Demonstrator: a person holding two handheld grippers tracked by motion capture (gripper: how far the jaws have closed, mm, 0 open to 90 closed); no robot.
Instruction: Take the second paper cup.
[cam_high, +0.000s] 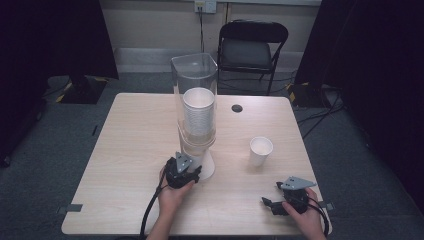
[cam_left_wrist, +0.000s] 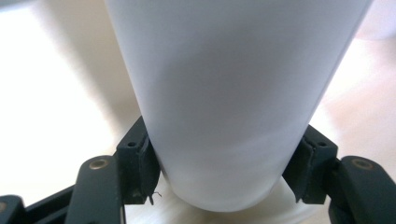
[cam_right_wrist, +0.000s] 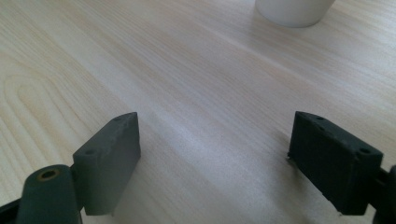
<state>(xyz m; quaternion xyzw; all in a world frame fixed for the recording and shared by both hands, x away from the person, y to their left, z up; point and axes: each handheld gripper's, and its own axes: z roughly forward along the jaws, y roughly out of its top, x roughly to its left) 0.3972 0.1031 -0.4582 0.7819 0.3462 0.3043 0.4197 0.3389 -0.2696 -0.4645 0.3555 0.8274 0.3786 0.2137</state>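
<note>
- left gripper (cam_left_wrist: 224, 186) clamped on a white paper cup (cam_left_wrist: 233, 102), seemingly the lowest under the clear dispenser (cam_high: 195, 85)
- right gripper (cam_right_wrist: 215, 158) spread wide over bare table (cam_right_wrist: 140, 56), another cup (cam_high: 261, 150) apart

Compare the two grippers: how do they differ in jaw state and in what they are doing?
The left gripper is shut on a white cup beneath the dispenser; the right gripper is open with nothing between its jaws. The left is at the table's middle; the right is near the front edge. Both are hand-held.
</note>
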